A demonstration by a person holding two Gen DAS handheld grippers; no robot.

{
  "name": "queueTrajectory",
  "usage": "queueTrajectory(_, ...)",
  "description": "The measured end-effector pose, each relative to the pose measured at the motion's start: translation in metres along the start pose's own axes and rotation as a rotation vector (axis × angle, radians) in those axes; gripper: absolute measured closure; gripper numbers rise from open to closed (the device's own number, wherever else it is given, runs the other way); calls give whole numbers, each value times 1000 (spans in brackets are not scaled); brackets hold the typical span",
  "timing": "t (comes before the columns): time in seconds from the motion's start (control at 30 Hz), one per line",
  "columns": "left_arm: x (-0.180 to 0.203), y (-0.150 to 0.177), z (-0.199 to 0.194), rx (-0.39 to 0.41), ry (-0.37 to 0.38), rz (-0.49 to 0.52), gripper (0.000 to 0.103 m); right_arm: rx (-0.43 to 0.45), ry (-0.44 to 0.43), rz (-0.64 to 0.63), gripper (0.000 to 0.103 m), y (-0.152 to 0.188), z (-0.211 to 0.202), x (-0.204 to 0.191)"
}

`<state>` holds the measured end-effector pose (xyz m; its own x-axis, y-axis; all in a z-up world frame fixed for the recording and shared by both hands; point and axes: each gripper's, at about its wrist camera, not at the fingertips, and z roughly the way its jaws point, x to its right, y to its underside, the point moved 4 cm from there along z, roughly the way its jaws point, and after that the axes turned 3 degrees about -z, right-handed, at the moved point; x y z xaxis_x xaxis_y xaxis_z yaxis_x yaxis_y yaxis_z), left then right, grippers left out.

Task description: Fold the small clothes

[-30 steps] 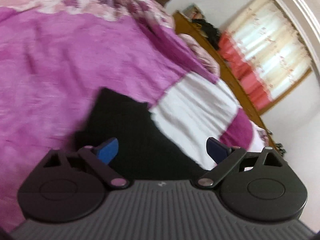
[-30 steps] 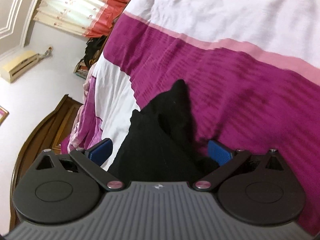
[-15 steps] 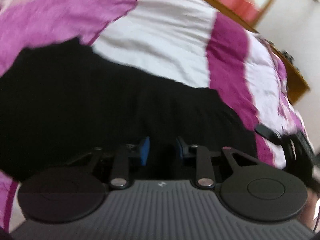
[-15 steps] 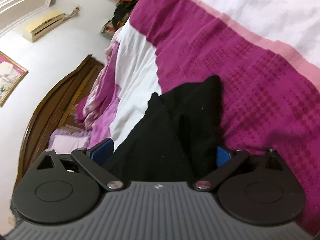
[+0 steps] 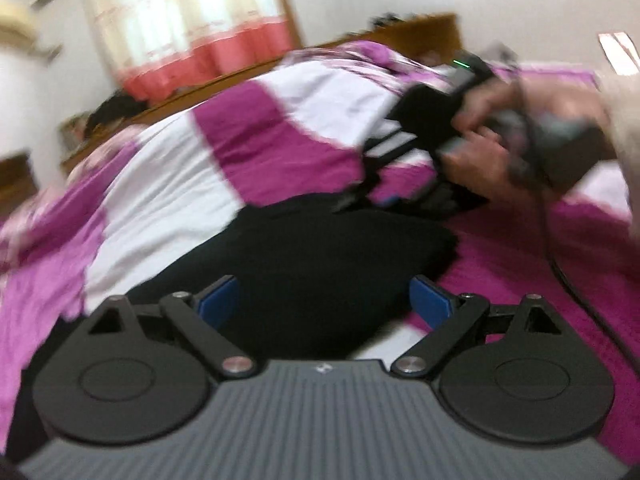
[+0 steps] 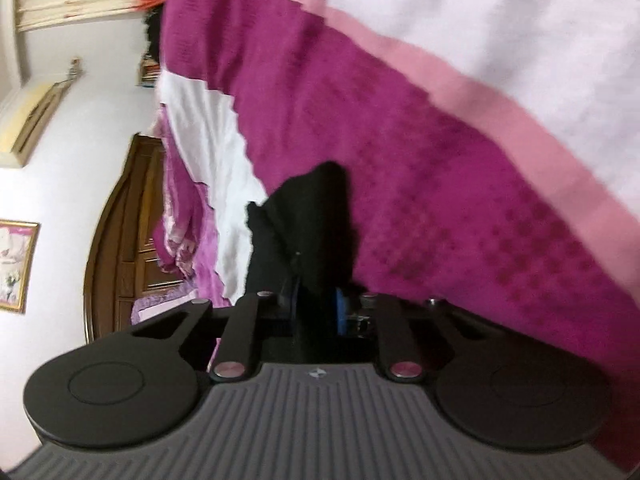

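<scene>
A black garment (image 5: pixel 328 256) lies on the magenta and white bed cover (image 5: pixel 260 140). My left gripper (image 5: pixel 324 300) hovers low over its near part. Its jaws are opening wide, with black cloth lying between the blue pads (image 5: pixel 218 300) but not pressed by them. In the right wrist view my right gripper (image 6: pixel 318 304) is closing on a raised fold of the garment (image 6: pixel 304 216), which its pads pinch. The left wrist view shows the right gripper (image 5: pixel 384 200) at the garment's far edge, with a hand (image 5: pixel 488 160) holding it.
The bed cover (image 6: pixel 440 160) spreads wide to the right in magenta, pink and white bands. A dark wooden door (image 6: pixel 120 240) and a framed picture (image 6: pixel 16 264) stand on the left. Curtains (image 5: pixel 192 20) hang behind the bed. A black cable (image 5: pixel 560 272) trails from the hand.
My left gripper rolled and swept across the bed, shut on the black cloth half a second ago, then opened wide again. My right gripper went from wide open to pinching the garment's fold.
</scene>
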<state>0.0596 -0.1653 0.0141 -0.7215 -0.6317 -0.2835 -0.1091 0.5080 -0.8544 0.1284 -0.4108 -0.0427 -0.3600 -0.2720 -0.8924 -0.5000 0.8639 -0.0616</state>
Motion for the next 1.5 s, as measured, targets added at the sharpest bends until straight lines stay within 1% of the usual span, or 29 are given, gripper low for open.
queueTrajectory(0.07, 17, 1, 13, -41, 22, 44, 10, -23, 19, 42, 84, 0, 0, 2)
queueTrajectory(0.17, 37, 13, 23, -75, -38, 152, 11, -56, 27, 113, 83, -3, -1, 8)
queueTrajectory(0.23, 39, 18, 22, -63, -72, 163, 11, -68, 32, 122, 83, -5, -3, 9)
queueTrajectory(0.27, 38, 19, 22, -65, -90, 152, 18, -75, 31, 116, 83, -5, -2, 9)
queueTrajectory(0.3, 36, 18, 25, -66, -121, 137, 35, -81, 37, 104, 83, -6, -2, 8)
queueTrajectory(0.37, 32, 16, 30, -65, -199, 139, 55, -95, 41, 67, 81, -7, 5, 3)
queueTrajectory(0.4, 29, 15, 31, -54, -213, 145, 55, -106, 35, 44, 80, -8, 9, 0)
queueTrajectory(0.43, 29, 15, 31, -40, -200, 155, 56, -115, 25, 22, 77, -10, 13, -2)
queueTrajectory(0.47, 30, 15, 31, -31, -182, 176, 59, -124, 8, -3, 70, -12, 16, -5)
queueTrajectory(0.5, 30, 16, 33, -22, -170, 199, 69, -127, -19, -26, 64, -15, 18, -9)
queueTrajectory(0.57, 35, 18, 30, 14, -154, 233, 76, -120, -96, -37, 40, -19, 19, -12)
queueTrajectory(0.6, 39, 19, 30, 29, -150, 246, 77, -117, -138, -30, 33, -21, 18, -13)
queueTrajectory(0.67, 44, 24, 31, 34, -138, 257, 77, -112, -211, -40, 10, -24, 15, -19)
queueTrajectory(0.7, 47, 25, 34, 35, -135, 262, 77, -109, -232, -74, 6, -26, 13, -26)
queueTrajectory(0.73, 50, 27, 35, 36, -137, 278, 81, -99, -236, -112, 2, -27, 12, -31)
queueTrajectory(0.8, 56, 30, 31, 46, -132, 306, 92, -86, -184, -194, 2, -28, 15, -40)
queueTrajectory(0.83, 58, 29, 30, 50, -118, 303, 94, -102, -141, -208, 3, -28, 21, -42)
queueTrajectory(0.9, 58, 30, 31, 45, -109, 277, 96, -139, -31, -270, 12, -24, 33, -49)
queueTrajectory(0.93, 59, 31, 31, 42, -99, 270, 96, -164, 25, -340, 24, -21, 38, -56)
queueTrajectory(0.97, 59, 30, 32, 39, -94, 264, 96, -182, 75, -413, 44, -17, 41, -60)
queueTrajectory(1.03, 59, 29, 32, 38, -88, 258, 96, -199, 161, -561, 75, -5, 43, -64)
queueTrajectory(1.07, 58, 28, 32, 39, -82, 248, 96, -195, 149, -576, 81, -3, 41, -61)
queueTrajectory(1.13, 50, 23, 31, 28, -57, 182, 96, -183, 88, -563, 83, -4, 35, -50)
queueTrajectory(1.17, 41, 18, 30, 28, -44, 121, 96, -179, 68, -557, 84, -6, 33, -48)
queueTrajectory(1.23, 18, 3, 22, 48, -12, -54, 96, -170, 38, -549, 85, -8, 26, -46)
queueTrajectory(1.33, -13, -17, 4, 94, -8, -235, 96, -135, -1, -558, 85, -5, 21, -64)
queueTrajectory(1.4, -28, -25, -9, 116, -7, -275, 97, -71, -42, -563, 85, 2, 14, -81)
queueTrajectory(1.47, -38, -28, -18, 123, 1, -269, 97, -16, -70, -586, 85, 12, 7, -97)
queueTrajectory(1.5, -43, -28, -23, 131, 2, -256, 97, 5, -66, -605, 86, 18, 7, -105)
